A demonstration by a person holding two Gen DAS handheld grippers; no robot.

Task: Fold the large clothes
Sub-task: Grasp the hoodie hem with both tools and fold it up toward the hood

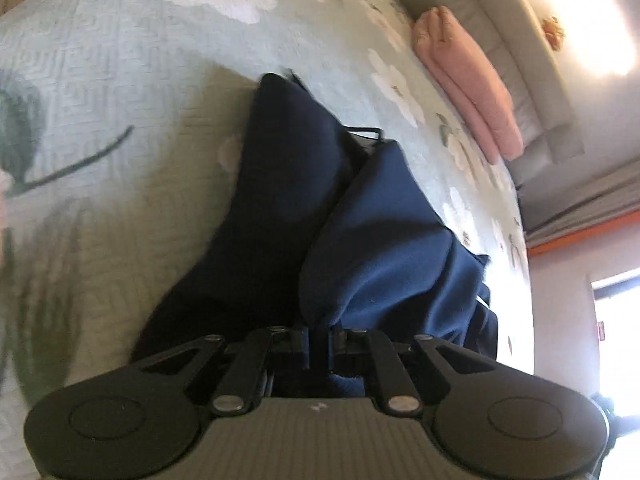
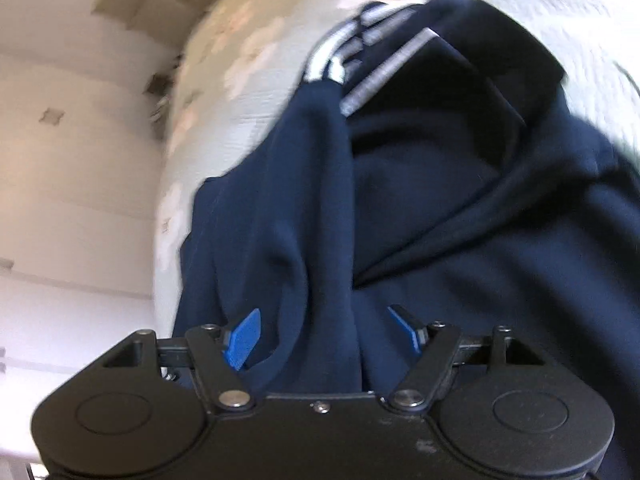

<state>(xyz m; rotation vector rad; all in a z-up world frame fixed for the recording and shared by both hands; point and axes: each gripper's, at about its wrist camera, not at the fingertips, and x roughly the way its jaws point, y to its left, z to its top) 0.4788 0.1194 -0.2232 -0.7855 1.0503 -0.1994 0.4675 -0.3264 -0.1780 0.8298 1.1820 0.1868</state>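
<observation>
The left tongs (image 1: 319,340) are pinched tight on a bunched edge of the navy garment (image 1: 372,264); the fingertips are buried in the cloth, so only the black linkages show. From that grip the garment runs away across the bed (image 1: 120,80) in two long folds, the left one in deep shadow and hard to read, the right one lit blue. A thin dark cord or strap pokes out between the folds at the far end; which it is cannot be made out. Beyond the garment, at the bed's far right edge, lies a folded pink cloth (image 1: 468,84) against a pale padded headboard (image 1: 516,60). A small orange thing past it is washed out by glare.

The right tongs (image 2: 324,336) stand wide apart, blue pads (image 2: 243,338) on either side of a raised ridge of the garment (image 2: 280,220); the right pad is partly sunk in the cloth, and the ridge fills the gap without being squeezed. Farther along the garment, white stripes (image 2: 332,60) mark a cuff or collar, smeared by motion blur. The garment's right side runs out of frame. Left of the bed the floor is blurred
</observation>
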